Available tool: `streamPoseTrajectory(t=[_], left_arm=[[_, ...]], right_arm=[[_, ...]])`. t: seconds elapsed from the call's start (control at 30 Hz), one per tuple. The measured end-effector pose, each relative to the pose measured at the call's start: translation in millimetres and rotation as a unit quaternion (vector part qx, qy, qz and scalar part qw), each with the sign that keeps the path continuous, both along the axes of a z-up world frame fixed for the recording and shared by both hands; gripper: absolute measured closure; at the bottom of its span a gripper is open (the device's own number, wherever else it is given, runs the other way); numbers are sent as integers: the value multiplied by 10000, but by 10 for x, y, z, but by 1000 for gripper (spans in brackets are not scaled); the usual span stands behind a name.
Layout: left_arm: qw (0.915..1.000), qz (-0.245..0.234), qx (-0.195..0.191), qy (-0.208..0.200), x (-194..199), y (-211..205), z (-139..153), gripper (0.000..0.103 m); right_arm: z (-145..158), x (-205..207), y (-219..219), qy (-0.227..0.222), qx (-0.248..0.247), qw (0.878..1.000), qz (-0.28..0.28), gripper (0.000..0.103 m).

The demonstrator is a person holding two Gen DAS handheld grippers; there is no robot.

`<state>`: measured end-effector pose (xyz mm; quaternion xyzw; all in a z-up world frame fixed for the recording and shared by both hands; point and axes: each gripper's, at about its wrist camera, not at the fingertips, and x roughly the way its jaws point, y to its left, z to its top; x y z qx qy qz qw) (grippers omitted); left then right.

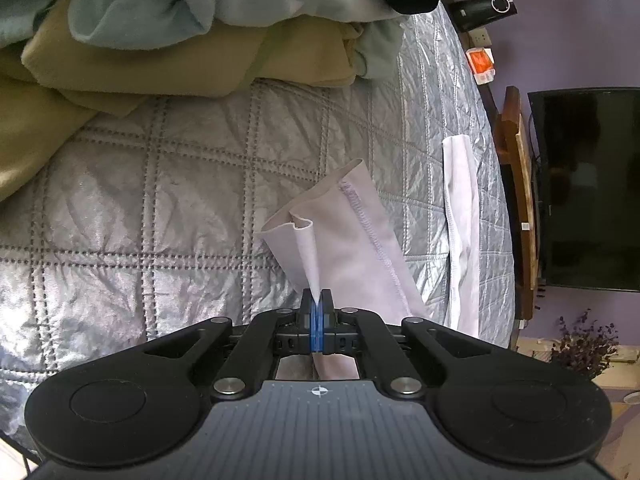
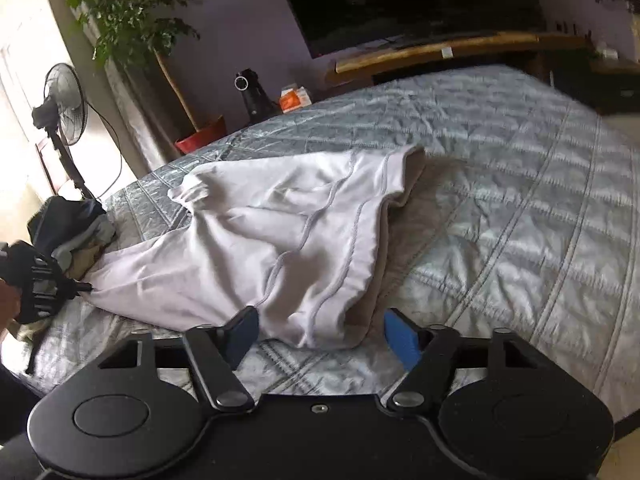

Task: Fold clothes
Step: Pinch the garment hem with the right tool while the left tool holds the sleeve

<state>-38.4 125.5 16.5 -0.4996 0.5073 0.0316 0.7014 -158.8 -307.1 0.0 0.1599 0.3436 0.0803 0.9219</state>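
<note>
Pale lilac garment (image 2: 280, 240), stitched seams visible, lying rumpled and partly doubled over on quilted grey bed (image 2: 500, 208). One edge lifted, pinched into a narrow fold (image 1: 310, 248). Hem end bunched at near side; a second strip (image 1: 462, 232) lying flat near bed's edge.

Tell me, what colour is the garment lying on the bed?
Pale lilac-white garment, shown best in the right wrist view.
</note>
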Motion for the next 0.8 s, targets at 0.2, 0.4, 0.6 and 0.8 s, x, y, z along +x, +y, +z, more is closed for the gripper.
streamPoseTrajectory(t=[0.2,0.4,0.6,0.8], left_arm=[[10000,-39,28,-4,6,-6,-9,102],[9999,-55,82,-24,24,-24,-5,102],[9998,13,182,-111,36,6,34,102],[9992,162,205,-311,-39,125,180,102]], right_arm=[[-50,86,-12,26,-141,9994,320,64],[-65,111,-5,116,-114,9985,531,88],[0,120,-18,206,123,9985,484,89],[155,95,4,212,412,9981,406,89]])
